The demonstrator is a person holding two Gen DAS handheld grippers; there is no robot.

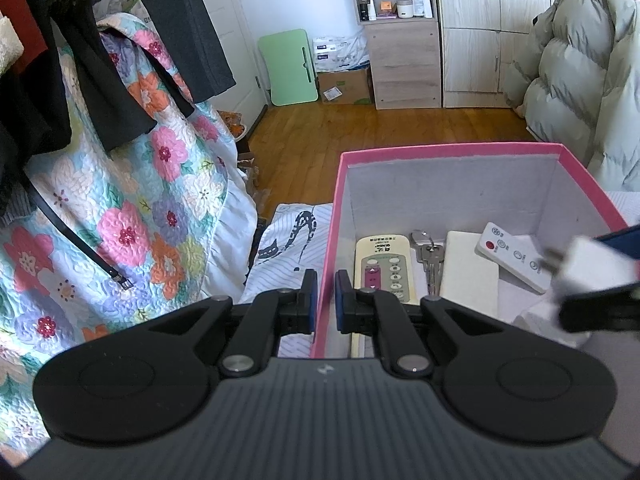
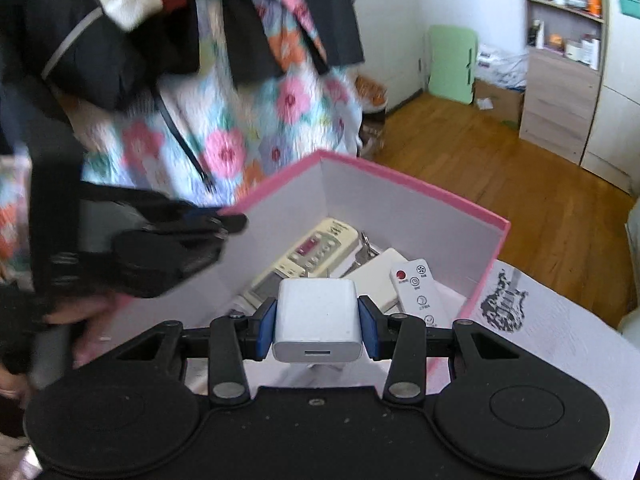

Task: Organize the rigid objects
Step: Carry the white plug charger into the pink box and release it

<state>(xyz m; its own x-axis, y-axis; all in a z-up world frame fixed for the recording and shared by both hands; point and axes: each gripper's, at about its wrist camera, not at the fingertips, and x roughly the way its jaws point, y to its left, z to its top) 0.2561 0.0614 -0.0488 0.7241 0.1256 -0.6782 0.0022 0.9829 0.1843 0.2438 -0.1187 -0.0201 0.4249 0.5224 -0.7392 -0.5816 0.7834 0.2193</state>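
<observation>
A pink box (image 1: 448,150) with white inner walls stands on a bed. Inside lie a cream remote (image 1: 380,268), keys (image 1: 428,256), a flat white block (image 1: 468,276) and a small white remote with a red button (image 1: 512,256). My left gripper (image 1: 326,300) is shut on the box's left wall. My right gripper (image 2: 318,324) is shut on a white charger plug (image 2: 318,312), prongs pointing forward, above the near part of the box (image 2: 400,184). From the left wrist view, the charger (image 1: 580,268) shows blurred at the right edge.
A floral quilt (image 1: 132,208) and dark clothes (image 1: 100,92) hang at the left. A pale puffer jacket (image 1: 580,80) lies at the right. Beyond the bed are a wooden floor (image 1: 380,128), a shelf unit (image 1: 400,40) and a green board (image 1: 288,68).
</observation>
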